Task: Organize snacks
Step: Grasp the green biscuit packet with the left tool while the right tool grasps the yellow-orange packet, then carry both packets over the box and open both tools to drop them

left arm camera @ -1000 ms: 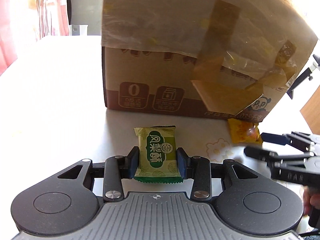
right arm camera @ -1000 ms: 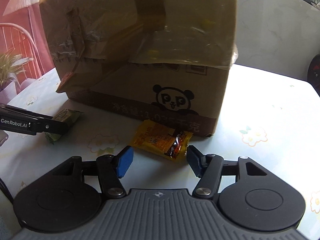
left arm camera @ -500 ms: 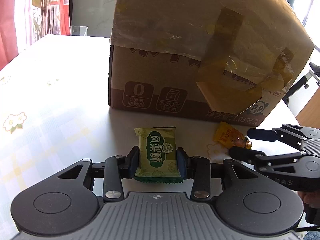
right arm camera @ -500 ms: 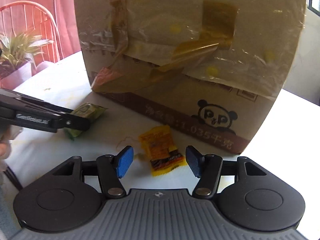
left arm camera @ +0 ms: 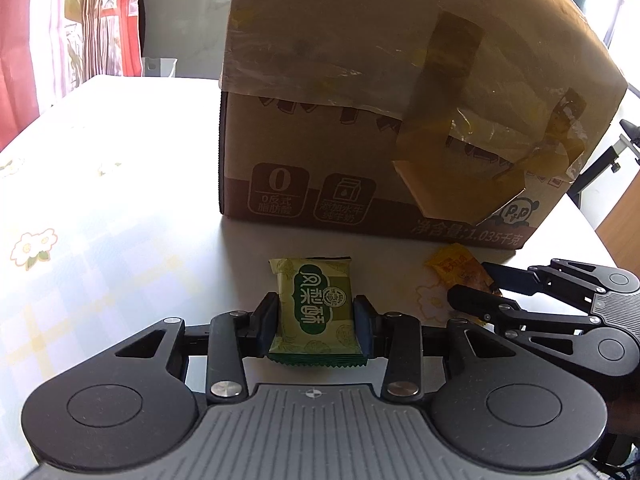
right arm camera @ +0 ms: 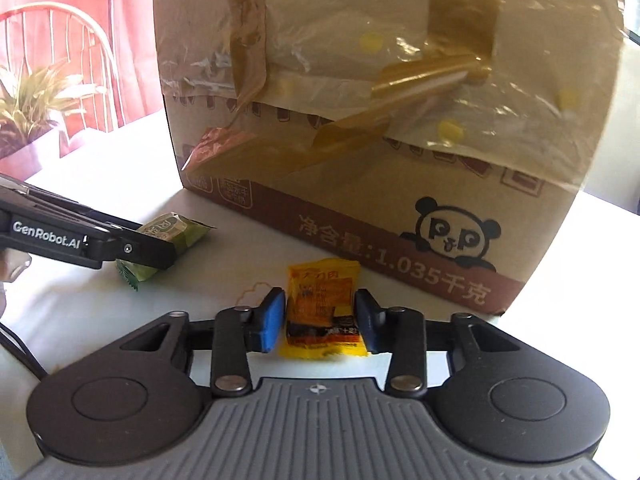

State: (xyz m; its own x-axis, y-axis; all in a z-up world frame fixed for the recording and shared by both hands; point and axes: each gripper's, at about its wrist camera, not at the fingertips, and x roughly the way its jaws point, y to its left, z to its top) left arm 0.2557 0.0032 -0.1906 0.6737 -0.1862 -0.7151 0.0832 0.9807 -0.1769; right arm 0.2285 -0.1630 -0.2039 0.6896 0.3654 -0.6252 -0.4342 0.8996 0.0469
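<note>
Left gripper [left arm camera: 316,316] jaws clamped tight; right gripper [right arm camera: 320,316] jaws just closing, both angled downward.

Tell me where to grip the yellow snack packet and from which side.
Grip the yellow snack packet across its flat middle, from its near crimped end, pads on the two long side edges. It lies flat, lengthwise toward the cardboard box, which blocks the far side.

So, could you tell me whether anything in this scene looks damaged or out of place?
Yes: the cardboard box looks battered. Brown tape on its front has peeled loose and hangs crumpled, and clear film sags over the flap edge. Both snack packets look intact.
</note>
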